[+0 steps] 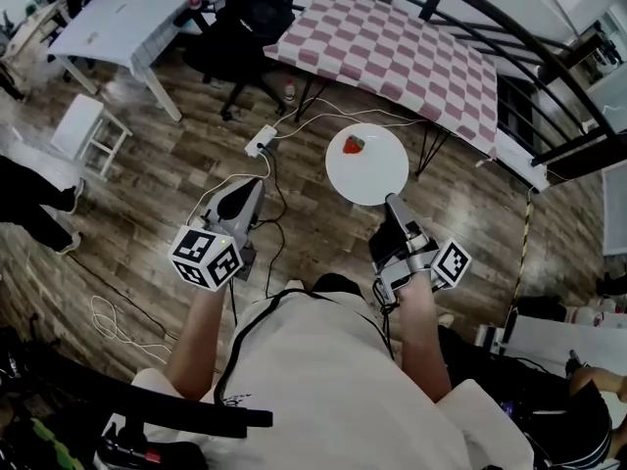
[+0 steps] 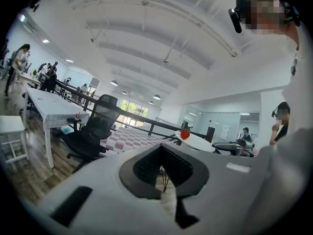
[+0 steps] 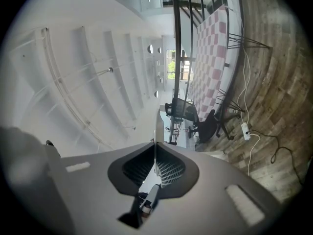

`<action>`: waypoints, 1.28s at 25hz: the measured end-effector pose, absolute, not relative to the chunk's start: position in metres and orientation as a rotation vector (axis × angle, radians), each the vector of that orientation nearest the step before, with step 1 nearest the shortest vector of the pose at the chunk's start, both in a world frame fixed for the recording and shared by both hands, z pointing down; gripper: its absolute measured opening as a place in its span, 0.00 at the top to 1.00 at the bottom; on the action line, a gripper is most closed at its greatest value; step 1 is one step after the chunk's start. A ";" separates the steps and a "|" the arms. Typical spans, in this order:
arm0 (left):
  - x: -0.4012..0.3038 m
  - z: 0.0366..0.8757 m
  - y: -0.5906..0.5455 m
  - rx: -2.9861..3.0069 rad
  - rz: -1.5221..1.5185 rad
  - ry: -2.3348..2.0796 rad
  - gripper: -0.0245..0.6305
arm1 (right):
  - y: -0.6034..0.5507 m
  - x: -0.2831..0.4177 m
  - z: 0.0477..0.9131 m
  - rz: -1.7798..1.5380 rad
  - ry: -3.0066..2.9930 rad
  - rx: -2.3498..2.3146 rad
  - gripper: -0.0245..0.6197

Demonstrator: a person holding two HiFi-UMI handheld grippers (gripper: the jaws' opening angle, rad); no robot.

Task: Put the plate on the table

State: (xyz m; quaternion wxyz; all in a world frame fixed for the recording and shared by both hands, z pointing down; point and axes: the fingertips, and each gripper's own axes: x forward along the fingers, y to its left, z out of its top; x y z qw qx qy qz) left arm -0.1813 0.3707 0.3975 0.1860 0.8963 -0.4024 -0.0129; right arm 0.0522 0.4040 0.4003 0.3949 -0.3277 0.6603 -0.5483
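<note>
We take the black office chair point(image 1: 240, 47) as our mark. Left of it stands a long white table point(image 1: 127, 13), and farther left and nearer us a small white stool point(image 1: 86, 127). Just right of its base sits a small bottle point(image 1: 288, 91). Nearer us, a white power strip point(image 1: 261, 142) lies on the wooden floor point(image 1: 147, 213), with white cables trailing from it.

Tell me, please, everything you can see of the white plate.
The plate is round, flat, plain white and smooth. It is held roughly level in the air above the wooden floor, short of the checked table. The right gripper is shut on its near rim. A small red fruit, seemingly a strawberry, lies on it toward its far left.
</note>
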 end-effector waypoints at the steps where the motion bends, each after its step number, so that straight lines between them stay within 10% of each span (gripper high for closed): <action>1: -0.186 0.398 0.371 2.520 -0.036 -1.140 0.96 | 0.404 0.050 0.399 -1.390 1.675 -0.830 0.93; 32: -0.123 0.412 0.284 2.486 -0.008 -1.177 0.95 | 0.297 0.114 0.414 -1.442 1.700 -0.799 0.93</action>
